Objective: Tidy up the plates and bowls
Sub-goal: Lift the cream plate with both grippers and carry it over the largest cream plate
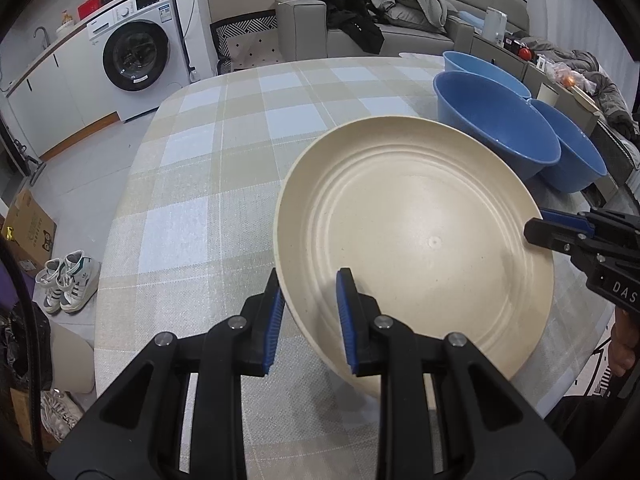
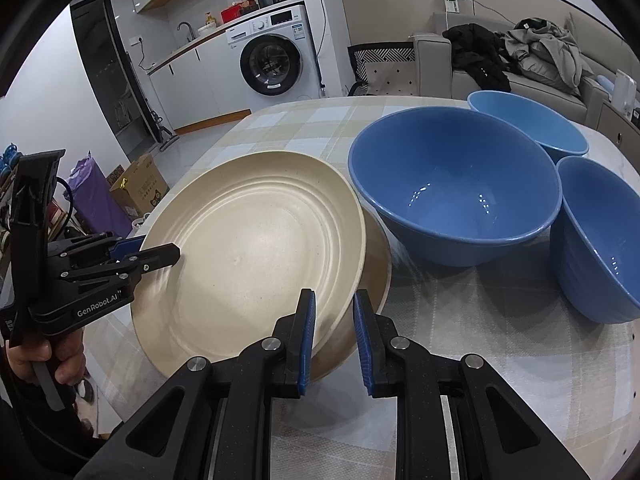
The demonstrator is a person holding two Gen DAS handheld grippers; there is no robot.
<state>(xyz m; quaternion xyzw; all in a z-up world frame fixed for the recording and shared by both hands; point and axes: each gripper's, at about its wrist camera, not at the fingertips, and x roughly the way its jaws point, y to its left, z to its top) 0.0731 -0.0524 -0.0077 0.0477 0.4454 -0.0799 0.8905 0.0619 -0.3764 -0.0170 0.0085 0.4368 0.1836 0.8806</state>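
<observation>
Cream plate, rim clamped between both hand-held grippers

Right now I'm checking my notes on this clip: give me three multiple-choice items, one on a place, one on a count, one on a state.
1. Where do the blue bowls stand relative to the cream plate, seen from the right wrist?
A. To its right
B. To its left
C. Stacked on it

2. How many blue bowls are on the table?
A. One
B. Three
C. Five

3. How is the top cream plate held?
A. Lying free, untouched
B. Clamped at its rim by both grippers
C. Held by one gripper only

Answers:
1 A, the blue bowls sit right of the cream plate.
2 B, three show on the table.
3 B, the left gripper and the right gripper each have jaws either side of opposite rims, with a second plate beneath.
</observation>
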